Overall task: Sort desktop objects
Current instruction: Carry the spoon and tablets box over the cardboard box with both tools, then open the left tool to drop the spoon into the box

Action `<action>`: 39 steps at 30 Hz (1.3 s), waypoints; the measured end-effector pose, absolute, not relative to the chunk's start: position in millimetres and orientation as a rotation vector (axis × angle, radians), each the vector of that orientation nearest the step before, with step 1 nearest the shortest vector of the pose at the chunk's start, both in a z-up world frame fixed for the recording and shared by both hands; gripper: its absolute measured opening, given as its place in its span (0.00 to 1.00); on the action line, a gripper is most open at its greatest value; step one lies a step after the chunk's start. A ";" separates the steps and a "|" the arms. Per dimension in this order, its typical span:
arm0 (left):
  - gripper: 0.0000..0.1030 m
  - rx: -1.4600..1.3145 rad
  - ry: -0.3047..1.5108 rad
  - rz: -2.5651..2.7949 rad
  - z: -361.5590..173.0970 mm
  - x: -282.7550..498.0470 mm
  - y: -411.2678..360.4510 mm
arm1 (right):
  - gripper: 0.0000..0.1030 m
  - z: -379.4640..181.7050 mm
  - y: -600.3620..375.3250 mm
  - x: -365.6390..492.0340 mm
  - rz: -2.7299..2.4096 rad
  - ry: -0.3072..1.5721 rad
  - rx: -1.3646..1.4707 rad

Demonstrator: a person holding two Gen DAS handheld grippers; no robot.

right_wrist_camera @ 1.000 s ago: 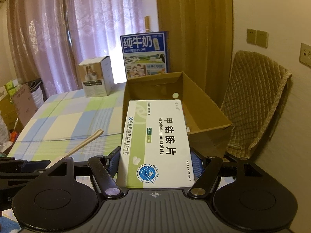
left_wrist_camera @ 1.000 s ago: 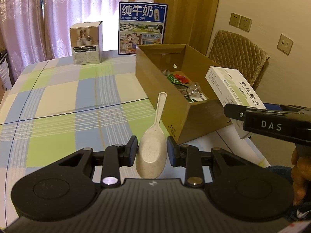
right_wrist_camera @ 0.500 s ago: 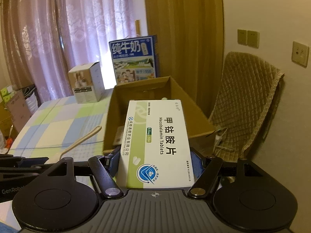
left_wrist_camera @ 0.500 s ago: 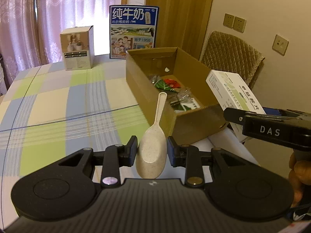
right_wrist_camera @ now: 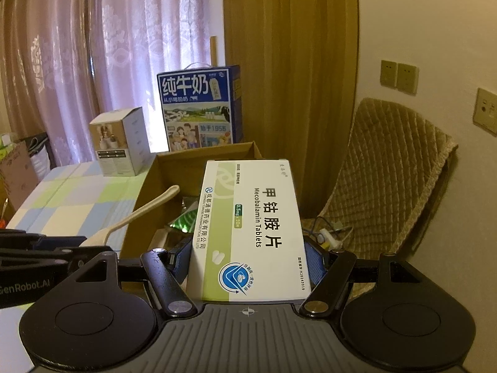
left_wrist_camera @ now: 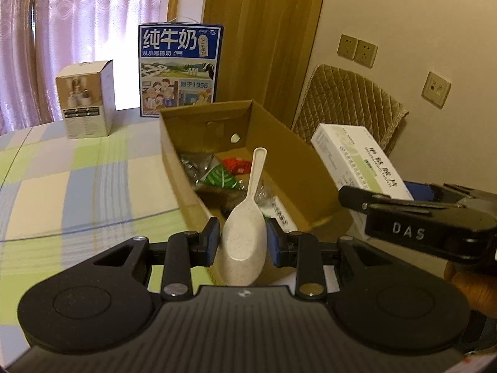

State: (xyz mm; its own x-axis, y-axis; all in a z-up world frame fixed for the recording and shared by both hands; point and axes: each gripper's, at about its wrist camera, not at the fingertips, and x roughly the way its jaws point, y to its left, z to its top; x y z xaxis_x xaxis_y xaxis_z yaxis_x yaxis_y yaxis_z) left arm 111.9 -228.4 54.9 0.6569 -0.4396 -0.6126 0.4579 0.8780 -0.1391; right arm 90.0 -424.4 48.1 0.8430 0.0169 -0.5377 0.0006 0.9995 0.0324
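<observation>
- Left wrist view: my left gripper (left_wrist_camera: 243, 242) pinches the bowl of a speckled cream rice spoon (left_wrist_camera: 245, 233) between its two blue-padded fingers; the handle points to 12 o'clock, out over the near end of the open cardboard box (left_wrist_camera: 183, 168).
- Right wrist view: my right gripper (right_wrist_camera: 248, 264) is clamped on the near end of a white-and-green medicine box (right_wrist_camera: 251, 227) printed "Mecobalamin Tablets", label up, its far end reaching toward 12 o'clock over the same cardboard box (right_wrist_camera: 139, 214).
- From the left wrist camera, I see the right gripper (left_wrist_camera: 416, 220) at 3 o'clock, marked "DAS", with the medicine box (left_wrist_camera: 360, 161) jutting from it just beside the carton's right wall.
- From the right wrist camera, the left gripper (right_wrist_camera: 40, 258) shows at 9 o'clock, and the spoon (right_wrist_camera: 139, 211) slants up from it across the carton's left wall.
- Inside the carton lie crinkled packets (left_wrist_camera: 223, 174), some green and red; I cannot tell what they are.
- Beyond it, at 12 o'clock, a blue milk carton case (left_wrist_camera: 180, 68) stands upright; a small white product box (left_wrist_camera: 85, 99) stands at 11 o'clock on the checked tablecloth (left_wrist_camera: 62, 186).
- At 2 o'clock, a quilted chair (left_wrist_camera: 348, 102) sits against the wall.
</observation>
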 end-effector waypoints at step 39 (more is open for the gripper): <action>0.50 -0.085 0.714 -0.482 32.6 201.4 -259.6 | 0.66 23.2 -434.0 161.2 0.030 0.621 -0.012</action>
